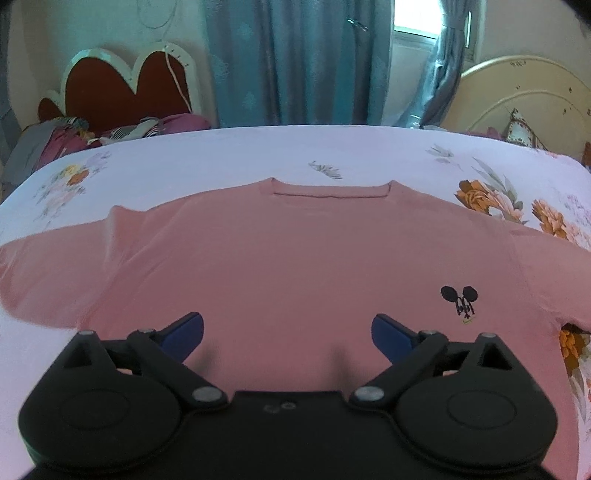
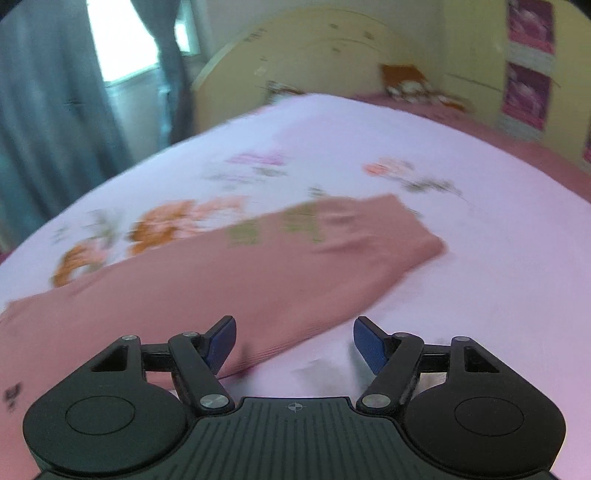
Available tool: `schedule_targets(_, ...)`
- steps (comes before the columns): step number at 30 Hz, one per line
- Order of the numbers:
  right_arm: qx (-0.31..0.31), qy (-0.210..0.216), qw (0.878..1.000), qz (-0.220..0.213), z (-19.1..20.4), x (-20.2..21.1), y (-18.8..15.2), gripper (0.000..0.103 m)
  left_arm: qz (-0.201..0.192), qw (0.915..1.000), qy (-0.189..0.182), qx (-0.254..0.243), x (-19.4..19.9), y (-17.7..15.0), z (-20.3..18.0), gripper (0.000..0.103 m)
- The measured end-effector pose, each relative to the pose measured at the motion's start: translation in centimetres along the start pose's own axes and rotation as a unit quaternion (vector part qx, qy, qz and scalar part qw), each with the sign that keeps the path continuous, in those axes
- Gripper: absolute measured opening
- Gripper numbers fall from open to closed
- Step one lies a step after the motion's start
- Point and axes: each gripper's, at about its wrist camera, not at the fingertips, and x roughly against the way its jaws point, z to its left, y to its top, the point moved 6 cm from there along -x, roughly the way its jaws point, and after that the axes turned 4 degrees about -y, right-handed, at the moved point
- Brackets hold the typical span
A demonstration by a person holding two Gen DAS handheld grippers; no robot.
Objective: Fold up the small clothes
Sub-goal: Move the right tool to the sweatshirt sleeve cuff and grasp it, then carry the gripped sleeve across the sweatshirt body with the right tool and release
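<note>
Pink cotton, a small shirt (image 1: 295,258), lies spread flat on the floral bed sheet (image 1: 258,155), collar away from the person and sleeves out to both sides. Its right sleeve (image 2: 295,266) runs long and slantwise ahead of the right hand-held gripper (image 2: 294,341), the nearer one, jaws wide and empty. Over the chest, the left hand-held gripper (image 1: 287,334) hangs equally wide. Blur smears the right view; the hem is hidden.

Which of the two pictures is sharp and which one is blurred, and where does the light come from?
Left wrist view: sharp; pink shirt and its small black logo read clearly, daylight from the window between the curtains. Right wrist view: motion blur smears the shirt sleeve and bedsheet flowers; its window is overexposed.
</note>
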Motion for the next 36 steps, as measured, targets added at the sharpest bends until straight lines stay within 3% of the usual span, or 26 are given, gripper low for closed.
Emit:
schedule_targets(8,-0.052,-0.030,0.998,-0.001,-3.6,-4.0,2.6,0.069,0.012,0.9998,0.008,-0.011,-1.0,0.3,0.2,0.087)
schedule_targets(10,-0.053,-0.042,0.998,-0.007,-4.0,-4.6,3.2,0.049,0.020,0.9997,0.009,-0.009,-1.4,0.2,0.5,0.084)
schedule_targets(14,-0.051,-0.041,0.998,-0.020,-4.1,-5.4,4.1,0.025,0.027,0.9996,0.008,-0.006,-2.0,0.1,0.8,0.079)
schedule_targets(15,-0.049,-0.038,0.998,-0.020,-4.0,-5.5,4.2,0.008,0.027,0.9996,0.008,-0.007,-2.1,0.1,0.9,0.078)
schedule_targets(21,-0.032,-0.005,0.998,-0.055,-1.5,-3.2,5.1,0.008,0.025,0.9997,0.000,-0.004,-2.1,0.4,1.2,0.074)
schedule_targets(25,0.007,0.043,0.995,-0.087,3.4,0.1,5.8,0.008,0.013,0.9999,0.000,-0.007,-1.4,0.6,1.9,0.074)
schedule_targets(29,0.059,0.113,0.986,-0.110,11.1,4.0,5.2,0.008,0.004,1.0000,0.002,0.000,-0.7,0.6,3.6,0.074)
schedule_targets(33,0.112,0.201,0.966,-0.114,20.7,8.2,2.3,0.008,-0.004,1.0000,0.006,0.003,-0.5,0.8,5.7,0.074)
schedule_targets(36,0.146,0.261,0.950,-0.091,27.5,10.2,-1.4,0.008,-0.004,0.9999,0.009,0.012,-0.6,0.8,7.7,0.074)
